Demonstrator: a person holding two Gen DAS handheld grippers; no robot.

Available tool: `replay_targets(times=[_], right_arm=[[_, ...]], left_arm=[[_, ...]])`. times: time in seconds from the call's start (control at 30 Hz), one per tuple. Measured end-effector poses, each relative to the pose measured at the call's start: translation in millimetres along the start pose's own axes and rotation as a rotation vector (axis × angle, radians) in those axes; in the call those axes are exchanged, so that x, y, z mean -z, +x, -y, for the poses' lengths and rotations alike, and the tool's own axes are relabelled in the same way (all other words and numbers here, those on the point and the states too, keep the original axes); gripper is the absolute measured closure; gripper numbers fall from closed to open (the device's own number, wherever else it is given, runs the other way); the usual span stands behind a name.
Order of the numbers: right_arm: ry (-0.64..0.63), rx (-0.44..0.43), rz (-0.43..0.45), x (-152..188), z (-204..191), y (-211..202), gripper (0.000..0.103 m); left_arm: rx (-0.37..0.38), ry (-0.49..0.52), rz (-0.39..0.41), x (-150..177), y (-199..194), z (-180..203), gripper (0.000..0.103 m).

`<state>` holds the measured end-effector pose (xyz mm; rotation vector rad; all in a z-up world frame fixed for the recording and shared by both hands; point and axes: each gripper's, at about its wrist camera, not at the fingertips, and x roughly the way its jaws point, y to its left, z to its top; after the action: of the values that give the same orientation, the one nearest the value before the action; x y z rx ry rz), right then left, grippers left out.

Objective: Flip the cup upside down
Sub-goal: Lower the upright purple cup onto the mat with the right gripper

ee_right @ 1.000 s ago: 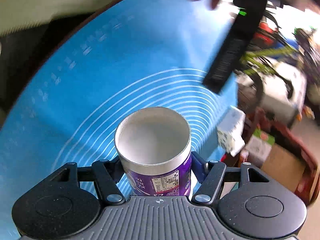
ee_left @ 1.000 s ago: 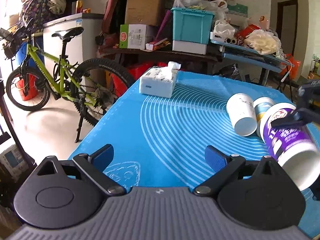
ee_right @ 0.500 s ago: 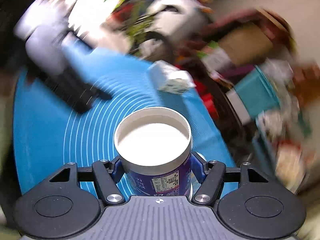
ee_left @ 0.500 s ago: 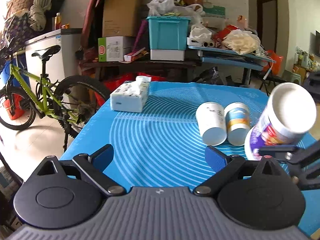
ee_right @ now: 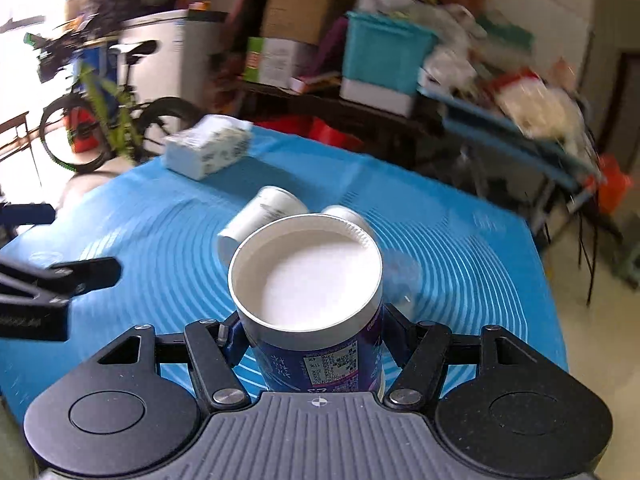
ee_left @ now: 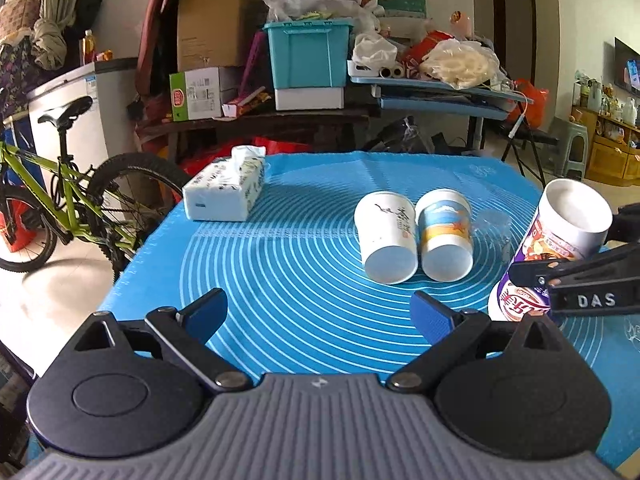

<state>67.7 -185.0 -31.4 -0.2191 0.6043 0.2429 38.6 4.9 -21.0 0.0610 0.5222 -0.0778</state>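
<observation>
My right gripper [ee_right: 310, 344] is shut on a purple paper cup [ee_right: 308, 280]. The cup's flat white base faces the camera, so it is turned over and tilted. In the left wrist view the same purple cup [ee_left: 560, 240] stands tilted at the right, its lower rim at or near the blue mat [ee_left: 304, 280], clamped by the right gripper [ee_left: 560, 280]. My left gripper [ee_left: 320, 308] is open and empty above the mat's near edge.
Two paper cups lie on their sides mid-mat, one white [ee_left: 386, 236] and one blue and orange [ee_left: 444, 236]. A tissue box [ee_left: 224, 192] sits at the far left. A green bicycle [ee_left: 52, 196] and cluttered shelves stand beyond the table.
My right gripper has rotated the purple cup from mouth-toward-camera to base up and brought it down toward the mat. The left gripper has stayed open and turned slightly right.
</observation>
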Motion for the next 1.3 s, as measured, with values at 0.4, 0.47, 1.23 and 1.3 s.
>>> replay_targets(times=[0.4,0.47,1.23,1.3], right_arm=[[0.236,-0.024,-0.039,13,38,14,0.039],[0.232,-0.023,-0.035,14,38,13,0.039],[0.156,0.056,0.067,32,8,-56,0.000],[0.152,0.054,0.069,37,6,-64,0.000]], left_arm=[[0.018,0.025,-0.034,1,8,11,0.006],[0.023,0.020,-0.039,1,10,12,0.006],[0.047,0.019,-0.001,-1,-30,23,0.006],[0.048,0.024,0.003,0,-34,25,0.006]])
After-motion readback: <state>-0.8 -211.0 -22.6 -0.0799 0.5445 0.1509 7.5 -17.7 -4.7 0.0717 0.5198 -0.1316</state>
